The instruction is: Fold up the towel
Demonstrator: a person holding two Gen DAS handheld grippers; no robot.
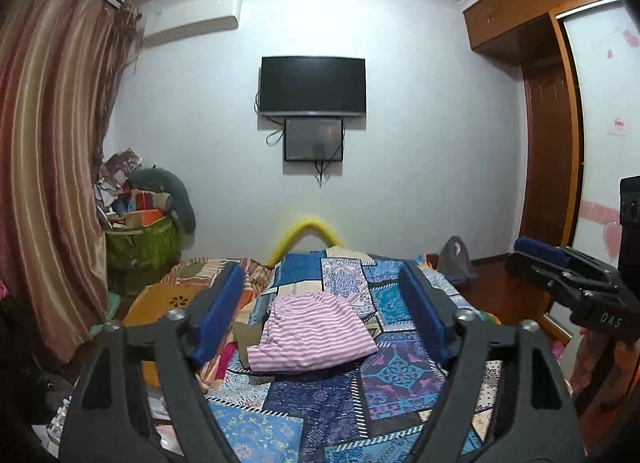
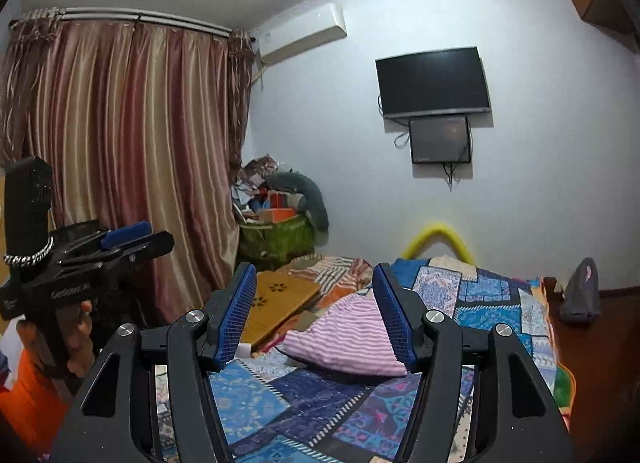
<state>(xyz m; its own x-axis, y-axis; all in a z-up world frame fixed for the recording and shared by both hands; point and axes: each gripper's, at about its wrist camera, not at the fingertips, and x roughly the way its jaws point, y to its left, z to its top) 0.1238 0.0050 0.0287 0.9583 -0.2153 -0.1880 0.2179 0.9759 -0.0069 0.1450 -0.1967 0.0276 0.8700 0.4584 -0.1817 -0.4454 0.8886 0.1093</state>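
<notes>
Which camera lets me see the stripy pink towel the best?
The left wrist view. There the stripy pink towel lies whole and folded on the bed, framed by the open left tool. In the right wrist view, the right tool hides part of its right side.

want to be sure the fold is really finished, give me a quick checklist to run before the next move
1. Left gripper empty: ok, the jaws stand wide with nothing between them.
2. Right gripper empty: ok, the jaws are apart and the pads press on nothing.
3. Towel released: ok, it lies on the patchwork bedspread, clear of both grippers.
4. Towel folded neatly: not ok, it is a compact bundle but its edges look uneven and puffy.
5. Towel clear of the yellow board: cannot tell, the two sit close and the right gripper's finger hides the gap.
</notes>
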